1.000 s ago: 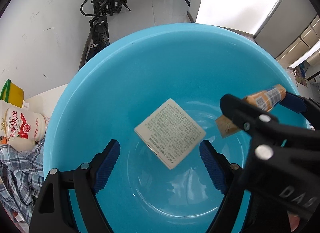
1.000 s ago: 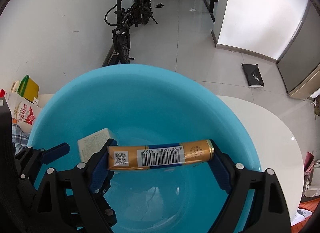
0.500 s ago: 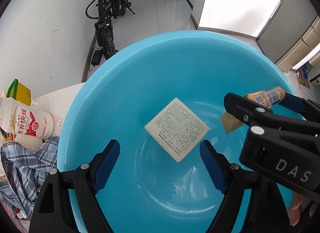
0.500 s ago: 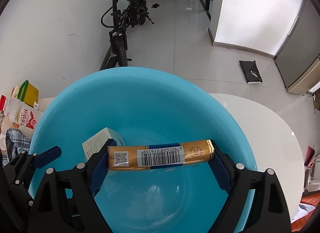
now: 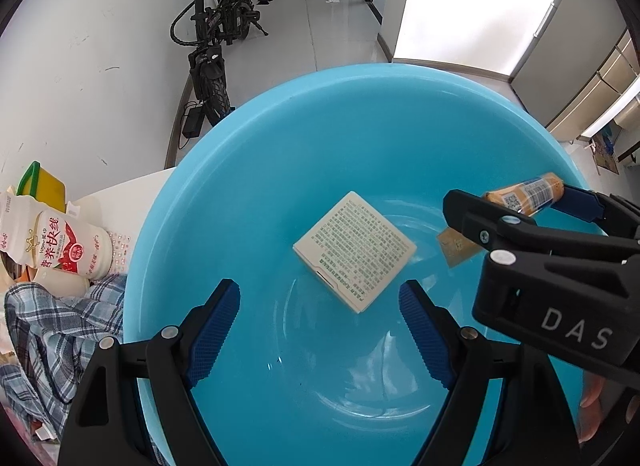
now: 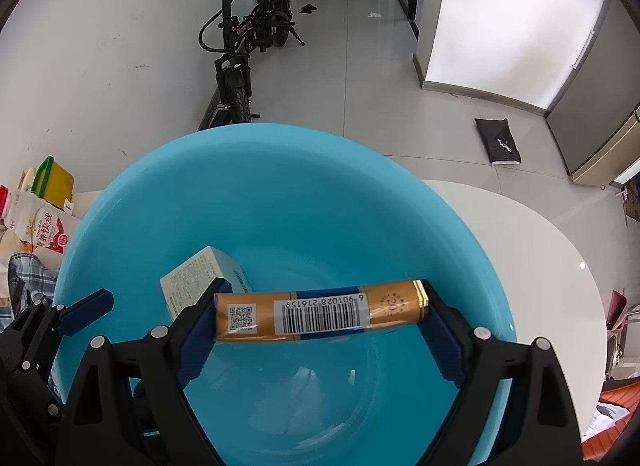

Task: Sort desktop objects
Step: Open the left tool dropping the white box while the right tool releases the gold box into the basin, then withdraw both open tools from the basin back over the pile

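Note:
A big light-blue basin (image 5: 320, 145) fills both views. A white box with printed text (image 5: 354, 250) lies flat on its bottom. My left gripper (image 5: 319, 290) hangs open above the basin, nothing between its blue pads, and the box lies just beyond its fingertips. My right gripper (image 6: 322, 306) is shut on a gold and blue barcoded pack (image 6: 320, 316), gripped end to end and held level over the basin. In the left wrist view the right gripper (image 5: 516, 205) and the gold pack (image 5: 528, 193) are on the right. The white box (image 6: 200, 278) shows behind the right gripper's left finger.
The basin (image 6: 280, 193) stands on a white round table (image 6: 520, 234). Left of it lie a milk bottle (image 5: 68, 244), a plaid cloth (image 5: 52, 326) and a yellow container (image 5: 44, 185). A bicycle (image 5: 212, 37) leans on the wall beyond. A person's fingers (image 5: 592, 398) show at the right edge.
In the left wrist view the basin and box have drifted right and more of the clutter at the left shows. The right gripper still holds the gold pack in the same place.

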